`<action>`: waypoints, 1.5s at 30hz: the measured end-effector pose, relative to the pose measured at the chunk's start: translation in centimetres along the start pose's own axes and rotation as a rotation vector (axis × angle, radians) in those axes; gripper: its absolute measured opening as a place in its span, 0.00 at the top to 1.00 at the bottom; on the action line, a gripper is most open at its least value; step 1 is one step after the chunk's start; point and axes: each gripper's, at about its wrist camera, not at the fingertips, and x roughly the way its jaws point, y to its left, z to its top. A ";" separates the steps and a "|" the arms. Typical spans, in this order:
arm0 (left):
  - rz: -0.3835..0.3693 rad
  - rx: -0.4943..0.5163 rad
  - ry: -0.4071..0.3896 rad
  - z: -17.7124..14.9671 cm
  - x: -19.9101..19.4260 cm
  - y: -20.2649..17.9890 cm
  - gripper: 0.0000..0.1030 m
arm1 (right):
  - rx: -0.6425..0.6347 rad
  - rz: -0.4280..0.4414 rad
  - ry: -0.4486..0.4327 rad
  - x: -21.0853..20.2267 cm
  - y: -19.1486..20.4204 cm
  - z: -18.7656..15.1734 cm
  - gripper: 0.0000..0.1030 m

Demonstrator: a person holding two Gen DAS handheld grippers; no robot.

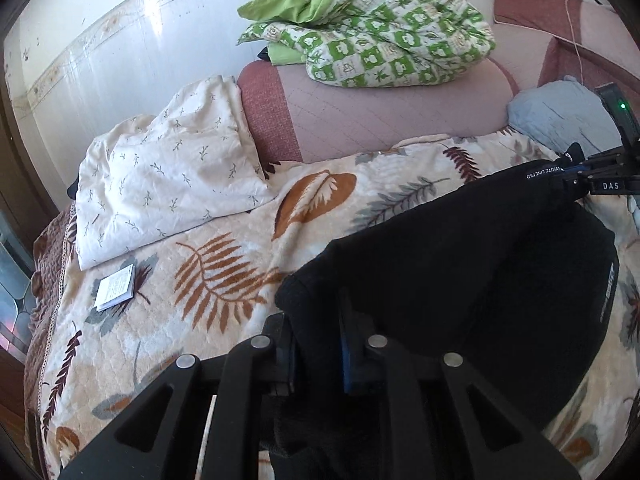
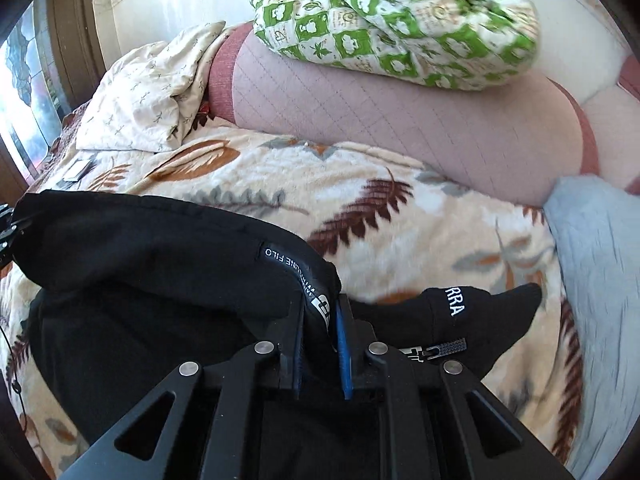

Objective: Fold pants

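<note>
Black pants (image 1: 472,264) with white lettering hang between both grippers above a leaf-patterned blanket (image 1: 224,240). My left gripper (image 1: 318,332) is shut on one edge of the pants, the cloth bunched between its blue pads. At the right edge of the left wrist view the right gripper (image 1: 588,180) pinches the far end of the same edge. In the right wrist view my right gripper (image 2: 320,320) is shut on the lettered band of the pants (image 2: 140,248). A loose black end (image 2: 480,312) lies on the blanket (image 2: 360,184) to its right.
A green-and-white checked quilt (image 1: 368,28) sits on a pink bolster (image 1: 380,108) at the back. A cream pillow (image 1: 168,168) lies left, a small booklet (image 1: 116,286) beside it. A grey-blue cloth (image 2: 600,260) lies right. A wall runs behind the bed.
</note>
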 end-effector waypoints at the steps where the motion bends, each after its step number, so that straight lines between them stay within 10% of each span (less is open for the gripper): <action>1: 0.001 0.012 0.002 -1.0 -0.4 -0.4 0.85 | 0.004 0.003 0.008 -0.5 0.1 -1.3 0.85; 11: 0.025 0.096 0.021 -9.6 -5.6 -2.5 0.72 | 0.028 0.048 0.083 -3.0 1.6 -11.8 0.75; 19: 0.029 -0.136 0.002 -13.0 -10.2 1.9 0.57 | 0.116 0.021 0.109 -5.8 0.2 -16.0 0.69; 26: 0.013 -0.479 -0.099 -10.4 -9.2 5.4 0.50 | 0.239 0.099 0.009 -6.7 2.3 -12.6 0.69; 38: 0.013 -0.791 -0.044 -15.1 -6.1 11.2 0.50 | -0.009 0.287 0.064 -2.2 20.5 -5.0 0.47; 45: 0.058 -0.939 -0.089 -16.6 -7.8 15.2 0.50 | -0.194 0.395 0.197 1.6 32.3 -2.2 0.79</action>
